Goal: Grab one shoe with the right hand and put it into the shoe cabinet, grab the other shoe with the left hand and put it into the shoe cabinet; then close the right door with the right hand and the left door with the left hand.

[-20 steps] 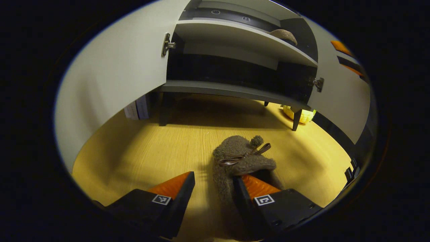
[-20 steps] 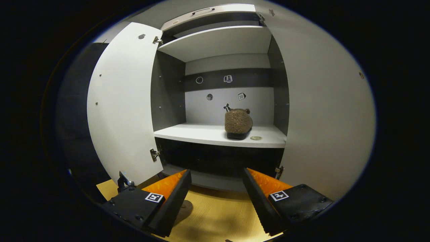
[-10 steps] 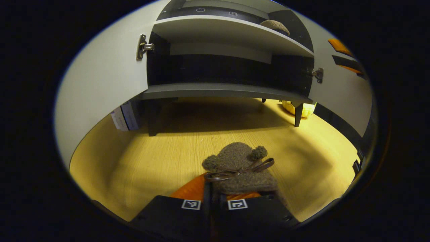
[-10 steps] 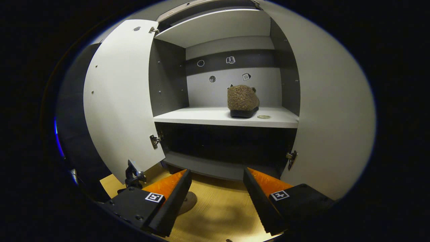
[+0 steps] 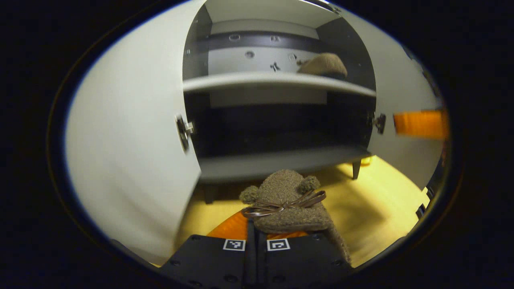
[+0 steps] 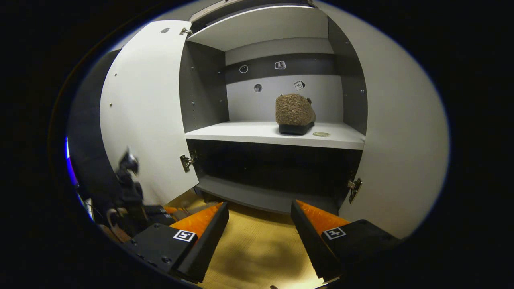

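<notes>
left gripper view: second shoe on its way in

left gripper [image 5: 255, 237] is clamped on the fuzzy shoe [image 5: 286, 200], held just in front of the shoe cabinet [image 5: 277, 160]. i'd raise it over the shelf [image 6: 277, 134] edge before pushing in. first shoe [image 6: 295, 113] already sits near the shelf's right end. right gripper [image 6: 259, 233] hangs open, empty.

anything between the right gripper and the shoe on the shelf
No. In the right gripper view, the open right gripper faces the shoe across bare floor and the shelf.

Left gripper [image 5: 255, 237] closed on fuzzy shoe [image 5: 286, 200], lifted it off floor [image 5: 373, 200] toward shoe cabinet [image 5: 281, 160]; right gripper unchanged.
</notes>
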Tool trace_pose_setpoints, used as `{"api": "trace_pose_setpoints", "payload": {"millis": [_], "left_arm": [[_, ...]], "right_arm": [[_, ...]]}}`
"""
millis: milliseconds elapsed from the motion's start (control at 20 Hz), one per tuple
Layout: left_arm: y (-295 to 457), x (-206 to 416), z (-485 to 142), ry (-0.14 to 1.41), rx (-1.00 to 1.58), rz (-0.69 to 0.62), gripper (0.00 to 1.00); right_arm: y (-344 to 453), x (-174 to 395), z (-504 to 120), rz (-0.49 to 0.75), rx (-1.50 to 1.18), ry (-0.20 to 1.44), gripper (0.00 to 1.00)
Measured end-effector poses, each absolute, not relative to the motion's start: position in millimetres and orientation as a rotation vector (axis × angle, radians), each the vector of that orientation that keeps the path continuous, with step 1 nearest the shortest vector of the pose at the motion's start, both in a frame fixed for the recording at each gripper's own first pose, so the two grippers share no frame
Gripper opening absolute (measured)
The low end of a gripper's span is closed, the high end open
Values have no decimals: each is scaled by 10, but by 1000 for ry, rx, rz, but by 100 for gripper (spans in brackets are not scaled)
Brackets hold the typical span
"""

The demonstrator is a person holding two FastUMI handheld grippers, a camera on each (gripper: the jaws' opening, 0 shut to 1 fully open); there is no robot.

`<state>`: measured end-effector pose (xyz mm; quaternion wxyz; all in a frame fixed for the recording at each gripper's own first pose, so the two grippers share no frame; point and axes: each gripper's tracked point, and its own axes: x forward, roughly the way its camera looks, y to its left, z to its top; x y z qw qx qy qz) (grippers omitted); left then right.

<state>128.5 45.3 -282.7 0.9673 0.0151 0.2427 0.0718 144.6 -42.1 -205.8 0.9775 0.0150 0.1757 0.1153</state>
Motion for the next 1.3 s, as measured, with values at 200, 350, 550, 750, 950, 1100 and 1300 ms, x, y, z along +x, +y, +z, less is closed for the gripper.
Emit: {"api": "trace_pose_setpoints", "payload": {"millis": [200,350,550,750,950,1100,1300], "left_arm": [[637,1575,-1824,379,57,195,5],[664,1762,-1214,321,56,211,5],[635,2193,-428,213,95,194,5],[738,2827,-145,193,133,192,5],[875,3519,-212,226,64,192,5],[1017,3888,-419,271,102,210,5],[1047,4202,-1016,408,122,206,5]], "right_arm": [[-344,1503,-2032,280,-47,348,99],[-308,1589,-1886,301,-89,303,99],[-274,1654,-1758,307,-81,277,99],[-275,1673,-1658,303,-48,267,99],[-297,1735,-1625,303,-38,267,98],[-321,1811,-1604,303,-37,269,98],[-301,1853,-1637,310,-15,292,99]]}}
